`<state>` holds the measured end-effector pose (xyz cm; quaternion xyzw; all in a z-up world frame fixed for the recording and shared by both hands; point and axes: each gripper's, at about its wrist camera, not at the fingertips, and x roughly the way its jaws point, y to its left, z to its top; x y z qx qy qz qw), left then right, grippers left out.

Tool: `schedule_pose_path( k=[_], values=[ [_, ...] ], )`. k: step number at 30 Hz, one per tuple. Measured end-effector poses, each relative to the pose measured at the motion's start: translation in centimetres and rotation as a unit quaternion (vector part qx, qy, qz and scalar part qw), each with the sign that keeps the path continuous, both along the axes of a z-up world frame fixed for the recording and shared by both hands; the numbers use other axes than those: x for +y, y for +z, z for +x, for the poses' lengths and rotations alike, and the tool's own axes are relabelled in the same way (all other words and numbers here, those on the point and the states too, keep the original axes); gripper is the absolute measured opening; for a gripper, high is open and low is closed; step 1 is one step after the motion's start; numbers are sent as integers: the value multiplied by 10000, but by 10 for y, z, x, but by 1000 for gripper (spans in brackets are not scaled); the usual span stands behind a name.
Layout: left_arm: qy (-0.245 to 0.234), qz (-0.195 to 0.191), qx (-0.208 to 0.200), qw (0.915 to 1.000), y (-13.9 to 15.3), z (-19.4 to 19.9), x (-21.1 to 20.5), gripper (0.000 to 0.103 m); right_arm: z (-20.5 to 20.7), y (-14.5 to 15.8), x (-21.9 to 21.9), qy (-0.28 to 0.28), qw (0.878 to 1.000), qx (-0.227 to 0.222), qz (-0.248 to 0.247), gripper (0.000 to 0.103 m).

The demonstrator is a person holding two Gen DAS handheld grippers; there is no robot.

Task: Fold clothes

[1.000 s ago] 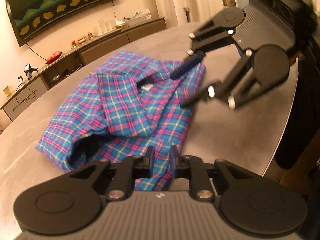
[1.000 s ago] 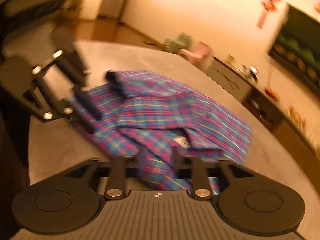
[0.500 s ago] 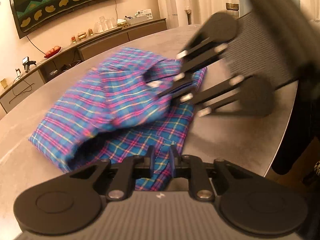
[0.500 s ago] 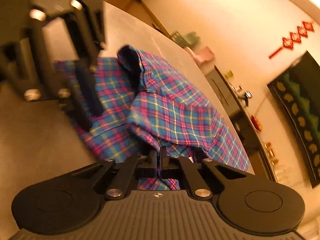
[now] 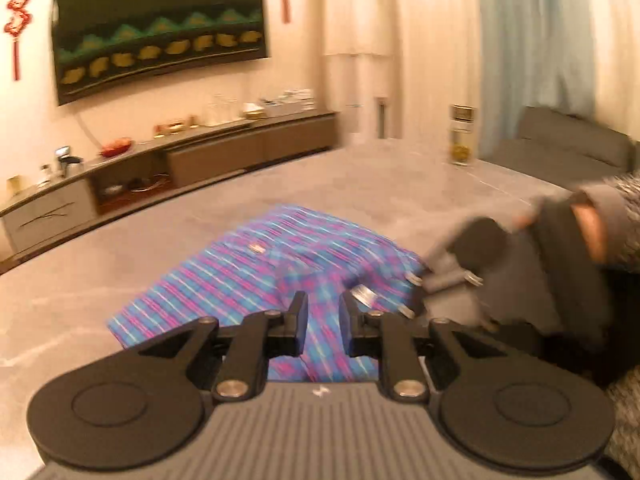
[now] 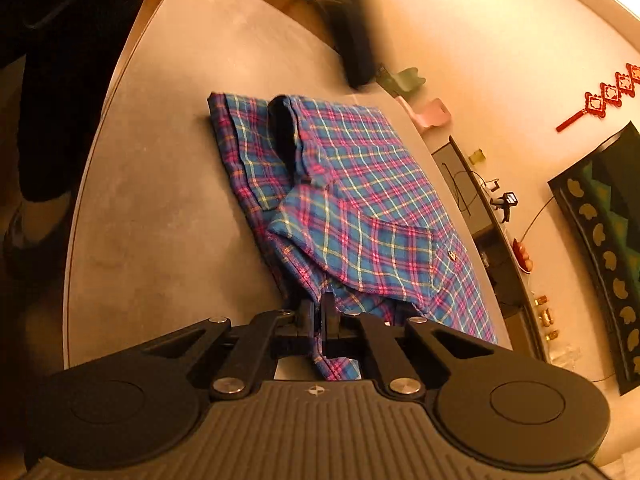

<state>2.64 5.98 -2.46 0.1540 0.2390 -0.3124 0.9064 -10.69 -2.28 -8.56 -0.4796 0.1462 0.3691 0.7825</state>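
A blue, pink and yellow plaid shirt (image 6: 360, 208) lies partly folded on a grey round table (image 6: 160, 200). My right gripper (image 6: 320, 312) is shut on the shirt's near edge, and a strip of cloth hangs down between its fingers. In the left wrist view the shirt (image 5: 280, 264) is blurred. There the right gripper (image 5: 416, 294) sits at its right corner, held by a hand (image 5: 588, 232). My left gripper (image 5: 323, 312) hovers above the shirt's other end with its jaws a little apart and nothing pressed between them. In the right wrist view it is only a dark blur (image 6: 352, 40).
A person's dark-clothed legs (image 6: 52, 80) stand at the table's left edge. A can (image 5: 462, 136) stands on the far side of the table. Beyond are a long low cabinet (image 5: 200, 156) with small items, a wall screen (image 5: 160, 40) and a grey sofa (image 5: 572, 140).
The right gripper, open a second ago, has rolled and shut on the shirt's edge. The left gripper has risen off the shirt's end, and the cloth there now lies flat.
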Motion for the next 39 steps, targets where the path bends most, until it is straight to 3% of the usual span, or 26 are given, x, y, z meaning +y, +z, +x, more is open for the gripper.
schedule_pose_path(
  k=[2,4,7,9,13,18,21,22,24,26,28,30,32,34,35,36,37,38,39],
  values=[
    [97,416,-111,9990,-8,17,-22,17,9,14,-11,-24,9985,462,298,9],
    [-57,783,-116,9968,-21,29,-50,19,24,39,-34,-364,9915,871,900,11],
    [-219,1408,-310,9893,-41,35,-84,19,47,64,-75,-986,9740,1116,1708,11],
    [-27,1761,-474,9832,-54,41,-100,19,60,64,-90,-1310,9653,1140,1952,11],
    [60,1800,-320,9831,-66,56,-105,19,83,60,-89,-1480,9553,1323,2189,11],
    [111,1915,-143,9813,-69,68,-104,23,111,47,-74,-1637,9489,1756,2050,11],
    [123,1690,43,9855,-66,69,-96,8,126,49,-75,-1679,9313,2218,2353,24],
    [164,1563,110,9875,-66,69,-91,5,130,50,-77,-1711,9225,2397,2497,37],
    [326,1078,321,9931,-62,75,-77,4,138,53,-80,-1771,9031,2751,2782,48],
    [574,419,615,9956,-60,80,-61,3,148,55,-85,-1846,8806,3098,3075,48],
    [910,-247,863,9918,-61,81,-45,3,166,52,-88,-2111,8525,3475,3284,46],
    [1355,-1104,1183,9775,-64,84,-26,3,181,43,-90,-2475,8179,3886,3447,45],
    [1726,-1851,1576,9545,-70,86,-8,3,193,36,-97,-2651,7779,4272,3769,45],
    [2036,-2529,1943,9256,-76,87,9,3,202,32,-103,-2819,7416,4565,4028,39],
    [2075,-2656,2020,9196,-78,88,12,3,205,29,-106,-2885,7274,4669,4119,38],
    [2113,-2783,2096,9132,-79,89,16,3,206,28,-108,-2947,7215,4697,4147,26],
    [2151,-2908,2171,9066,-80,89,19,3,206,29,-105,-3025,7337,4558,4030,9],
    [2186,-3023,2238,9004,-81,90,23,3,203,33,-97,-3021,7628,4284,3785,6],
    [2193,-3052,2234,8994,-81,86,22,3,198,37,-87,-2954,7944,3979,3513,6]
  ],
)
